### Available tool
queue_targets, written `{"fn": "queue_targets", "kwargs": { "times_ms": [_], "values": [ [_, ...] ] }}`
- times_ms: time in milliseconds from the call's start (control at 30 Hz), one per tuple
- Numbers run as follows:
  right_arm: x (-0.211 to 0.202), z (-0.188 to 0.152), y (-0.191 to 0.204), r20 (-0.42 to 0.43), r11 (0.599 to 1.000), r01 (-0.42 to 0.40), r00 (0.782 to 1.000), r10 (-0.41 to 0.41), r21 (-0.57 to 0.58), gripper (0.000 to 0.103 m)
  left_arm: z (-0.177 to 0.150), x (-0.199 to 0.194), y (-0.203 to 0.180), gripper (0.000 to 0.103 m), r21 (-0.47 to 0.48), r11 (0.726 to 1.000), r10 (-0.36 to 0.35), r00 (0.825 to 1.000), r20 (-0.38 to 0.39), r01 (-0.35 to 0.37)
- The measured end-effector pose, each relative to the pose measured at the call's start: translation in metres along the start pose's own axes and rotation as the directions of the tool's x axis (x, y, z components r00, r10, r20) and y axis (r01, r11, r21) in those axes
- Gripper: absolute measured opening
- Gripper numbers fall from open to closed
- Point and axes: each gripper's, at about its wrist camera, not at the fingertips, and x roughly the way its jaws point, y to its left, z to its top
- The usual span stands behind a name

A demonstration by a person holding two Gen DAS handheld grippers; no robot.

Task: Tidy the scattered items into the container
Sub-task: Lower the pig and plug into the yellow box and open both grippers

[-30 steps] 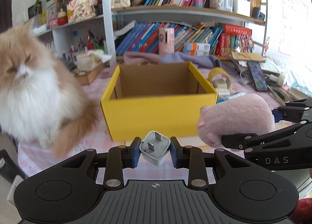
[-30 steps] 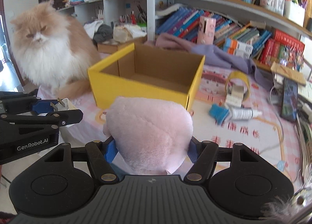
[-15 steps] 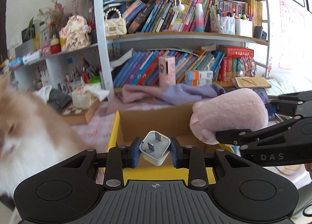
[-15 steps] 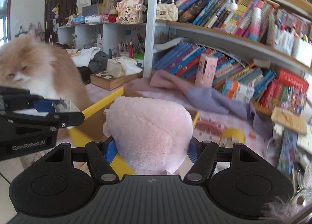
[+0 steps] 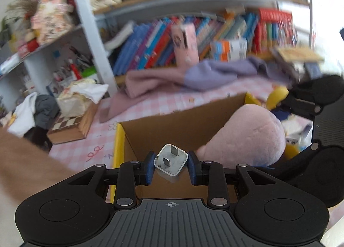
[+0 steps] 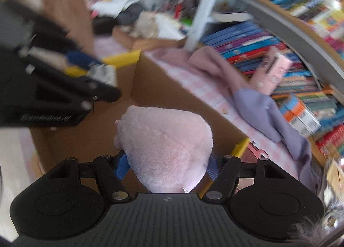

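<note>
My left gripper [image 5: 171, 166] is shut on a white plug adapter [image 5: 171, 162] and holds it over the open yellow cardboard box [image 5: 119, 146]. My right gripper [image 6: 166, 168] is shut on a pink plush toy [image 6: 165, 148], also held above the box's brown inside [image 6: 163, 92]. The plush also shows in the left wrist view [image 5: 245, 139], just right of the adapter. The left gripper appears in the right wrist view [image 6: 101, 75] at upper left, blurred.
An orange and white cat [image 5: 25, 167] sits close at the box's left. A pink and purple cloth [image 5: 193, 77] lies behind the box before the bookshelf [image 5: 193, 38]. A wooden chess box [image 5: 68, 126] stands at the back left. The tablecloth [image 5: 150, 103] is pink checked.
Both grippers have moved forward and tilted down, from in front of the box to over its open top. Both still hold their objects.
</note>
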Motion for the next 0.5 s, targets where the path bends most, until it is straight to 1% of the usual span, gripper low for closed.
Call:
{"fn": "queue_targets", "kwargs": {
  "times_ms": [133, 233, 300, 400, 500],
  "values": [
    [0.029, 0.004, -0.001, -0.058, 0.992, -0.022, 0.998, 0.015, -0.127, 0.067, 0.010, 0.033, 0.001, 0.030, 0.066, 0.998, -0.010, 0.996, -0.087, 0.015],
    [0.048, 0.007, -0.003, -0.097, 0.975, -0.045, 0.995, 0.024, -0.219, 0.067, 0.013, 0.057, 0.002, 0.030, 0.084, 0.996, -0.029, 0.988, -0.153, 0.043],
    [0.057, 0.008, -0.005, -0.123, 0.964, -0.060, 0.992, 0.029, -0.260, 0.068, 0.015, 0.069, 0.003, 0.030, 0.092, 0.995, -0.030, 0.983, -0.182, 0.047],
    [0.067, 0.010, -0.008, -0.152, 0.958, -0.086, 0.987, 0.045, -0.275, 0.068, 0.015, 0.084, 0.001, 0.030, 0.114, 0.992, -0.029, 0.976, -0.214, 0.055],
    [0.070, 0.012, -0.010, -0.177, 0.965, -0.118, 0.981, 0.077, -0.235, 0.069, 0.014, 0.093, 0.000, 0.031, 0.129, 0.988, -0.054, 0.967, -0.250, 0.088]
  ]
}}
